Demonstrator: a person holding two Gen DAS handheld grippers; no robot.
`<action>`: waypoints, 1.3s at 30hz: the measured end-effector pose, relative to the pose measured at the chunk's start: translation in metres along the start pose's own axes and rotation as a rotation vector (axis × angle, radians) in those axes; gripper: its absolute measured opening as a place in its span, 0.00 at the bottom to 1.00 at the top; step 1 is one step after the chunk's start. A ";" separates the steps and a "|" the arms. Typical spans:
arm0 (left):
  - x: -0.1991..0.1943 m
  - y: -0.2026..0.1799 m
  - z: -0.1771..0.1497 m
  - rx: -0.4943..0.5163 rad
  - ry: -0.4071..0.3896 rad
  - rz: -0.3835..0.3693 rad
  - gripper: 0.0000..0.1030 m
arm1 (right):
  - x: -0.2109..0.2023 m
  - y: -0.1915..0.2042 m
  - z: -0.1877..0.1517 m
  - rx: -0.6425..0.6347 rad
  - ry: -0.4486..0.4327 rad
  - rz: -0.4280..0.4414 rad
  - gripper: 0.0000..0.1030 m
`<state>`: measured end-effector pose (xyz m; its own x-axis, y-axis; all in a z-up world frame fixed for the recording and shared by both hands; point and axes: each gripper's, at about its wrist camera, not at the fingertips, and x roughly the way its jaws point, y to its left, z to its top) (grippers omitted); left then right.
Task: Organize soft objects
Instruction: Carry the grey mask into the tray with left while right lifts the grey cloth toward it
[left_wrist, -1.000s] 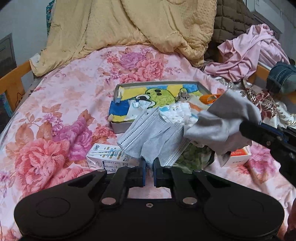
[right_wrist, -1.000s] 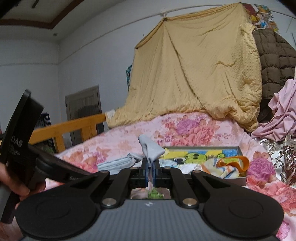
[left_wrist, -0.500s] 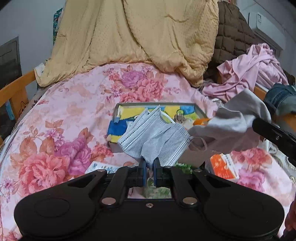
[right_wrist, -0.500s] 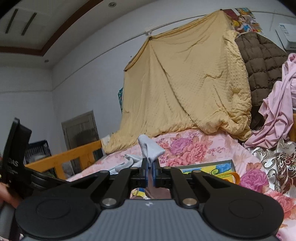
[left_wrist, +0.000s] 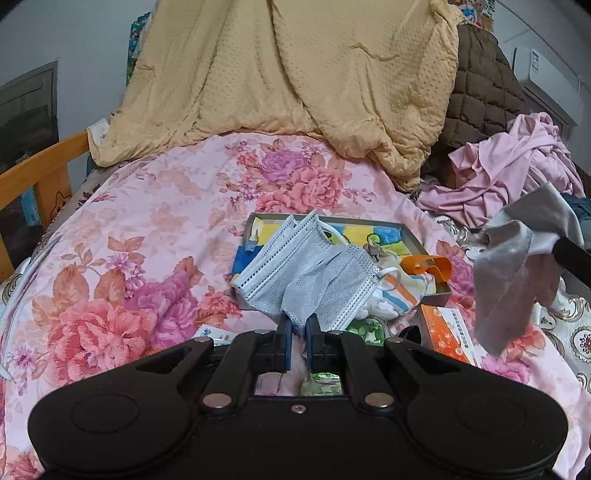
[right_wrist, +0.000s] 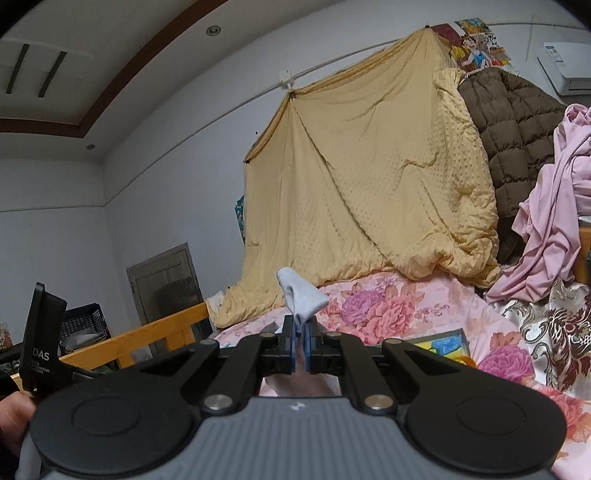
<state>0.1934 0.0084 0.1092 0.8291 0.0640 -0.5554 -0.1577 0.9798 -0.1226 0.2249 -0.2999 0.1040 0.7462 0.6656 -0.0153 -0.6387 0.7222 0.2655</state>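
My left gripper (left_wrist: 298, 322) is shut on a bunch of grey-blue face masks (left_wrist: 310, 275) and holds them above the floral bed. Behind them lies a shallow tray (left_wrist: 413, 236) with a colourful picture, small cloth items and an orange strap (left_wrist: 428, 263). My right gripper (right_wrist: 300, 329) is shut on a grey cloth (right_wrist: 301, 295). In the left wrist view that cloth (left_wrist: 517, 269) hangs in the air at the right, above the bed, from the right gripper's black finger (left_wrist: 576, 258).
An orange box (left_wrist: 448, 332), a white box (left_wrist: 216, 334) and a green packet (left_wrist: 364, 328) lie on the bed (left_wrist: 147, 229) by the tray. A yellow blanket (left_wrist: 295, 74), a brown quilted coat (left_wrist: 480, 88) and pink clothes (left_wrist: 517, 166) pile up behind. A wooden rail (left_wrist: 40, 166) is at left.
Both grippers have risen, each with its load. The masks have lifted off the tray and the cloth has swung up and to the right. The right wrist view now tilts toward the ceiling.
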 end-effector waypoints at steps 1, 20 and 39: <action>0.000 0.001 0.001 -0.001 -0.003 -0.001 0.07 | 0.000 -0.001 0.001 -0.002 -0.003 -0.003 0.05; 0.107 -0.025 -0.005 0.065 0.072 -0.196 0.07 | 0.109 -0.063 0.010 -0.040 0.078 -0.090 0.05; 0.218 -0.036 0.031 0.098 0.206 -0.153 0.07 | 0.207 -0.104 -0.038 -0.031 0.420 -0.157 0.05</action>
<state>0.3961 -0.0074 0.0179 0.7113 -0.1165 -0.6932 0.0221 0.9894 -0.1435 0.4387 -0.2301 0.0368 0.6978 0.5617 -0.4444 -0.5342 0.8215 0.1995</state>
